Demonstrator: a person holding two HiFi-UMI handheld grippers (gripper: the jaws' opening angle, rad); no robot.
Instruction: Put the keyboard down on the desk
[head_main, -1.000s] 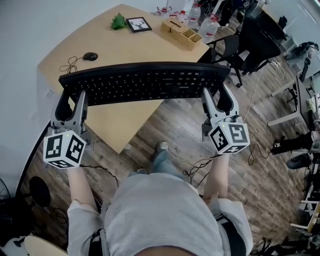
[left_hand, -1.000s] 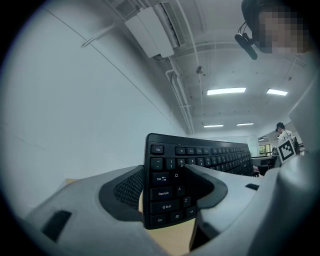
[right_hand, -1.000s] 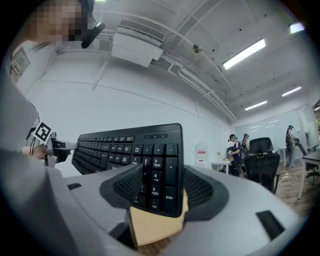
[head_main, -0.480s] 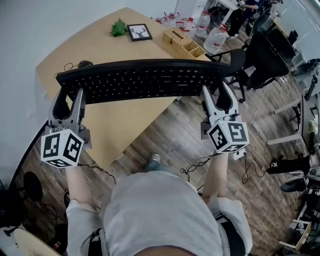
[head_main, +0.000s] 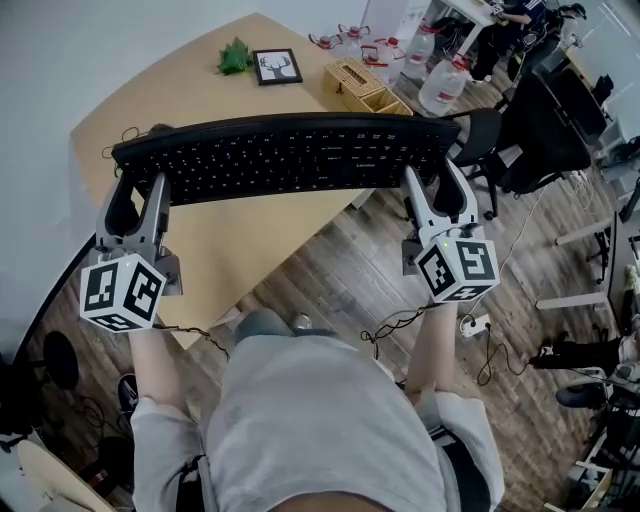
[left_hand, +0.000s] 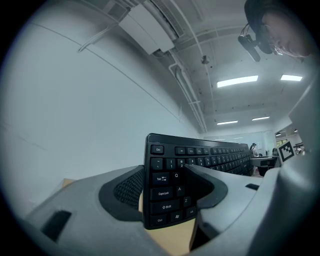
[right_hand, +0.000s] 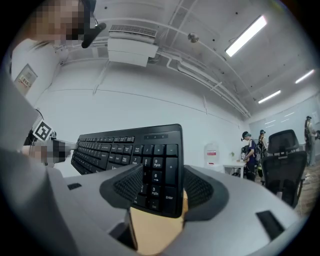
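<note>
A long black keyboard hangs level in the air over the near part of the light wooden desk, held at both ends. My left gripper is shut on its left end, where the Tab and Shift keys sit between the jaws. My right gripper is shut on the right end, clamping the number pad. The right end overhangs the desk's corner and the floor.
On the desk's far side lie a framed deer picture, a green plant and a wooden organizer. A mouse with its cable peeks out behind the keyboard. Office chairs and water jugs stand to the right.
The person has stepped toward the desk with the keyboard still held by both grippers; the desk now lies nearer and further under the keyboard, and the mouse is mostly hidden behind it.
</note>
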